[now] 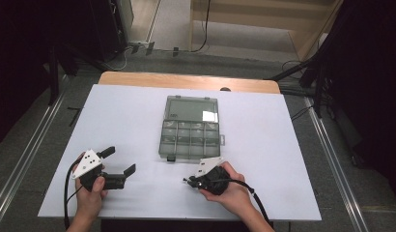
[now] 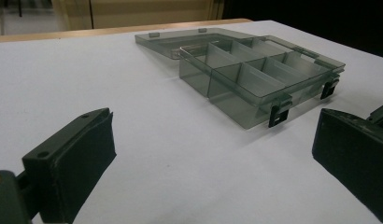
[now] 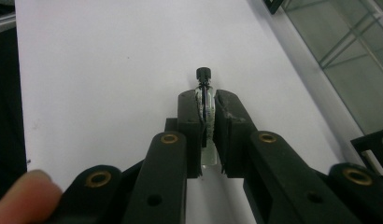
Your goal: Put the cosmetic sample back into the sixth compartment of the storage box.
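Note:
A clear grey compartment box (image 1: 190, 137) lies open at mid-table, its lid (image 1: 191, 108) folded flat behind it and its compartments looking empty. My left gripper (image 1: 120, 161) rests at the front left, open, with nothing between its jaws; in the left gripper view (image 2: 213, 144) the box (image 2: 259, 79) lies ahead and to the right. My right gripper (image 1: 186, 181) sits just in front of the box, pointing left. It is shut on a small clear vial (image 3: 203, 76) with a black cap, which pokes out past the fingertips (image 3: 206, 100) just above the white table.
The white tabletop (image 1: 283, 145) has a wooden strip (image 1: 186, 79) along its far edge. The box (image 3: 348, 56) shows to the right in the right gripper view. A fingertip (image 3: 21, 196) shows at that view's lower left. Cables trail from both grippers toward the front edge.

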`<state>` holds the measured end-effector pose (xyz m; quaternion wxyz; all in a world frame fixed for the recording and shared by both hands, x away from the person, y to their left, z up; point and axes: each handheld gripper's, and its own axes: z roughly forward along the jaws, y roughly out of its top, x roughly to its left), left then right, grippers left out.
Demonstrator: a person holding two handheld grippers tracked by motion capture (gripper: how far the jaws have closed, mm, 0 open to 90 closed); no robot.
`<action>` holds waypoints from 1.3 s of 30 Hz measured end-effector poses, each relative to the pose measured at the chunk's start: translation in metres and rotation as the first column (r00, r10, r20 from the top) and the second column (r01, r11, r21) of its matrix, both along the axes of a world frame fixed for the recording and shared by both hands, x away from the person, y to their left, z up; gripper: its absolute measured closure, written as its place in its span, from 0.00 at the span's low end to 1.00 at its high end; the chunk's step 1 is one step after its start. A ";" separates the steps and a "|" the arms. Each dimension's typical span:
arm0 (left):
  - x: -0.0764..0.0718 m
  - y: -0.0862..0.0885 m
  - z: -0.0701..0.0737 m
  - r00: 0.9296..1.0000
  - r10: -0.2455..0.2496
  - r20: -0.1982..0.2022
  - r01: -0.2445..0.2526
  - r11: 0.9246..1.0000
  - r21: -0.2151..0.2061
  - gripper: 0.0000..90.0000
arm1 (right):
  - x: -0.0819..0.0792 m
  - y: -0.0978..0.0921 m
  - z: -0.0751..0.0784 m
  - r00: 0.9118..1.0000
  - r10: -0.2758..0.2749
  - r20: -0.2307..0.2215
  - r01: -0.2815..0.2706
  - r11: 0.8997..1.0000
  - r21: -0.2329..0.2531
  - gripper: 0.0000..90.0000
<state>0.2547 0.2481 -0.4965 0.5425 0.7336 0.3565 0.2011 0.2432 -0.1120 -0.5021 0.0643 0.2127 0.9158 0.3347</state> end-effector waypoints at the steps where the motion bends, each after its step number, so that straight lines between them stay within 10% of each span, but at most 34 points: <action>1: 0.000 0.000 0.000 1.000 0.001 0.000 -0.001 1.000 0.000 0.00 | 0.001 0.000 0.000 1.000 0.004 0.007 -0.004 1.000 0.001 0.92; 39: 0.000 0.001 0.000 1.000 0.002 0.003 -0.002 1.000 -0.007 0.00 | 0.019 -0.006 0.034 0.998 -0.055 0.024 0.054 0.997 0.064 0.92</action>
